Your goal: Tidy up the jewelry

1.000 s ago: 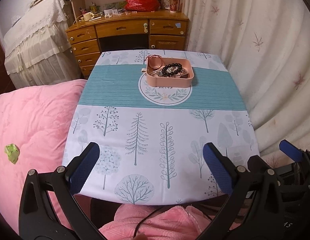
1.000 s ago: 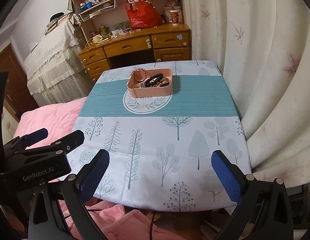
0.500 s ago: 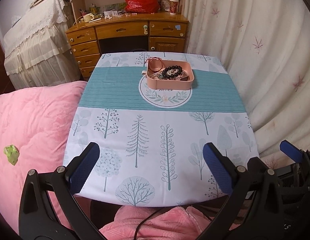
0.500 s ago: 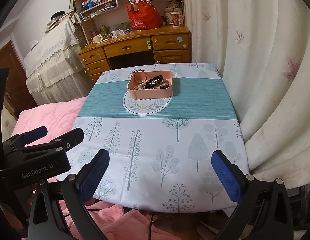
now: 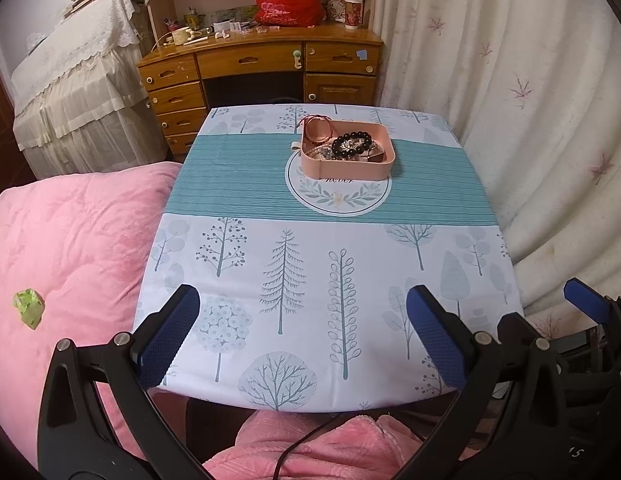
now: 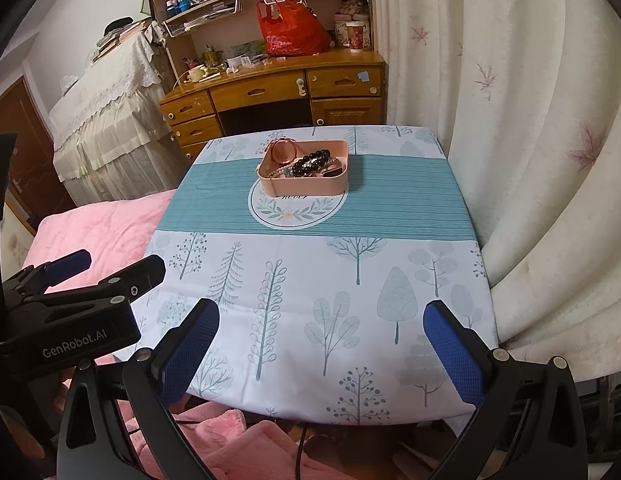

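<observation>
A pink tray (image 5: 374, 170) sits at the far middle of the table (image 5: 270, 248); it also shows in the right wrist view (image 6: 310, 189). It holds a black bead bracelet (image 5: 352, 144), a reddish bangle (image 5: 317, 130) and other small jewelry. My left gripper (image 5: 302, 338) is open and empty over the table's near edge, far from the tray. My right gripper (image 6: 320, 350) is open and empty, also over the near edge. The left gripper's body (image 6: 70, 308) shows at the left of the right wrist view.
A pink quilt (image 5: 70, 248) with a small green scrap (image 5: 28, 307) lies left of the table. White curtains (image 5: 510, 100) hang on the right. A wooden desk (image 5: 262, 68) with a red bag (image 5: 288, 2) stands behind. Pink fabric (image 5: 310, 448) lies below the near edge.
Both grippers have drawn back slightly from the table and risen a little, so the tray looks a bit farther. Both stay open and empty.
</observation>
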The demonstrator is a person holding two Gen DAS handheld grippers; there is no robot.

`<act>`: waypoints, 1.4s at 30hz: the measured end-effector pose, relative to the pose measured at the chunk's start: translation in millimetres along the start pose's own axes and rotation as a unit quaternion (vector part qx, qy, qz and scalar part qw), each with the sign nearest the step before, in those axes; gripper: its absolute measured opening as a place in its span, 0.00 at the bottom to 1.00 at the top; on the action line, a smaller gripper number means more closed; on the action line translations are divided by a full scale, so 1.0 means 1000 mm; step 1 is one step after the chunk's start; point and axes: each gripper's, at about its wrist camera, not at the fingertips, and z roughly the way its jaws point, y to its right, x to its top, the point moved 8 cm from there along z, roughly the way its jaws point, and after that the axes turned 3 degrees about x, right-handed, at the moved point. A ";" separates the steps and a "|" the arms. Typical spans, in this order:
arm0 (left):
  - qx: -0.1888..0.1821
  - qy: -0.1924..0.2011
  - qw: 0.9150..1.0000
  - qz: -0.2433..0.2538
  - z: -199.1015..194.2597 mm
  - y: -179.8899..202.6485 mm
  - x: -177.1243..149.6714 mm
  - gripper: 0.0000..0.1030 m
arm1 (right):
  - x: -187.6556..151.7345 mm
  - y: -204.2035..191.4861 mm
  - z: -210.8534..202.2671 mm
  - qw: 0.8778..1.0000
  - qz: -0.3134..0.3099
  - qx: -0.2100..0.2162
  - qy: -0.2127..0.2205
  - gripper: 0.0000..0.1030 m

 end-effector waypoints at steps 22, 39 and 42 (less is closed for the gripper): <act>0.008 0.008 1.000 0.009 -0.009 0.008 -0.001 1.00 | 0.001 0.015 -0.001 1.000 -0.004 0.000 0.003 1.00; 0.010 0.014 1.000 0.011 -0.013 0.008 -0.002 1.00 | 0.000 0.015 -0.006 1.000 -0.006 0.000 0.009 1.00; 0.010 0.014 1.000 0.011 -0.013 0.008 -0.002 1.00 | 0.000 0.016 -0.005 1.000 -0.006 0.000 0.009 1.00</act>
